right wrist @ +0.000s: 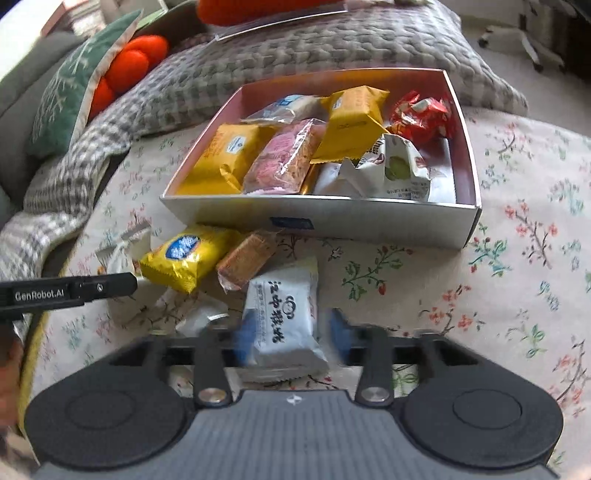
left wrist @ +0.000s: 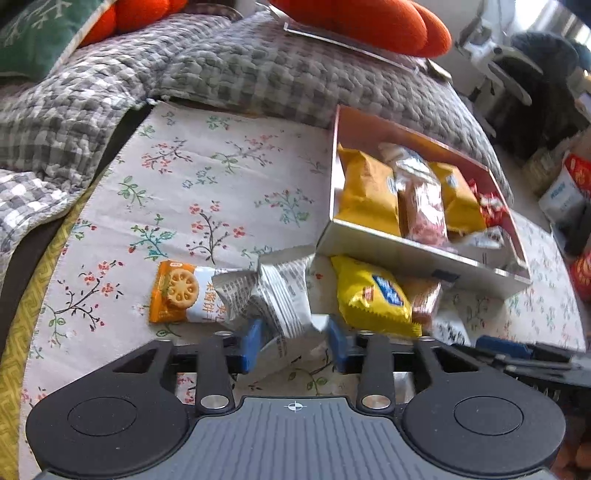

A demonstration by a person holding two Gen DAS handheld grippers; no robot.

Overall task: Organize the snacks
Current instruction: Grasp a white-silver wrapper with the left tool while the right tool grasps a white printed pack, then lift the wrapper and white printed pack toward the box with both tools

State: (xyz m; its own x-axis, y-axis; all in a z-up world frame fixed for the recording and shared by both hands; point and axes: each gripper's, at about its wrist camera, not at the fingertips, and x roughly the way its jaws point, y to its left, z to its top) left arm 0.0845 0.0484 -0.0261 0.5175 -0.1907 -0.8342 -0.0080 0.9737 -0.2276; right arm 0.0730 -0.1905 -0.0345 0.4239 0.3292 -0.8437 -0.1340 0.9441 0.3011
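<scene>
A white cardboard box (left wrist: pixel 413 254) (right wrist: pixel 332 216) stands on the floral cloth and holds several snack packs. My left gripper (left wrist: pixel 293 345) has its blue pads on either side of a crumpled white printed packet (left wrist: pixel 280 295), close to it. An orange biscuit pack (left wrist: pixel 181 291) lies to its left, a yellow pack (left wrist: pixel 369 295) to its right. My right gripper (right wrist: pixel 291 336) brackets a white-blue pack (right wrist: pixel 282 310) with Chinese print. The pads are blurred and a gap shows on the right side. A yellow pack (right wrist: pixel 184 256) and an orange wafer pack (right wrist: pixel 245 260) lie before the box.
A grey checked quilt (left wrist: pixel 221 70) (right wrist: pixel 295 48) rises behind the box. An orange plush (left wrist: pixel 369 22) and a green cushion (right wrist: pixel 74 85) lie beyond it. The left gripper's black finger (right wrist: pixel 70 288) reaches in from the left. Bags (left wrist: pixel 569 188) stand at the far right.
</scene>
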